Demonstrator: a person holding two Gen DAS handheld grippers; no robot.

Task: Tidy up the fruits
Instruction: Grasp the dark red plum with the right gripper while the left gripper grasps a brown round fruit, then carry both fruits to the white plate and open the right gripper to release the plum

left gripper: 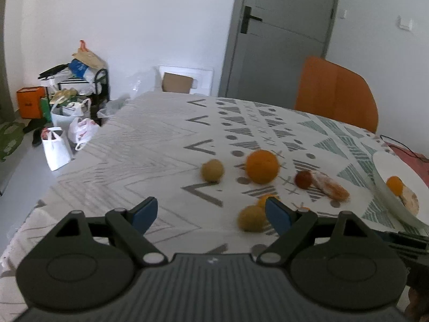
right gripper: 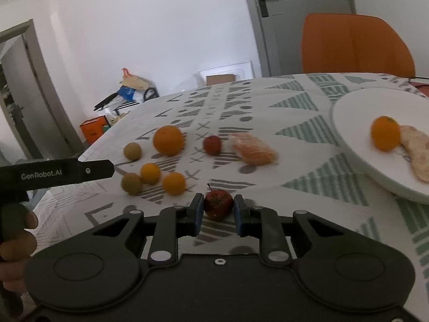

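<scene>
Tablecloth (right gripper: 308, 134) with grey and green shapes covers the table; a white plate (right gripper: 348, 123) at far right already holds a small orange (right gripper: 385, 133) and a peeled citrus piece (right gripper: 415, 153). Loose fruit lies left of it: a large orange (right gripper: 168, 140), another peeled piece (right gripper: 253, 149), small oranges and greenish-yellow fruits. Nearest, a small red fruit (right gripper: 218, 204) sits between the right gripper (right gripper: 217, 212) fingers, which are narrowed against it or very nearly so; whether it is lifted is unclear. My judgement: squeeze gently, lift straight, carry it right over the plate rim and release low so it cannot roll. Left gripper (left gripper: 211, 213) hovers low, level, spread wide and empty, a yellowish fruit (left gripper: 250, 218) beside its right finger
</scene>
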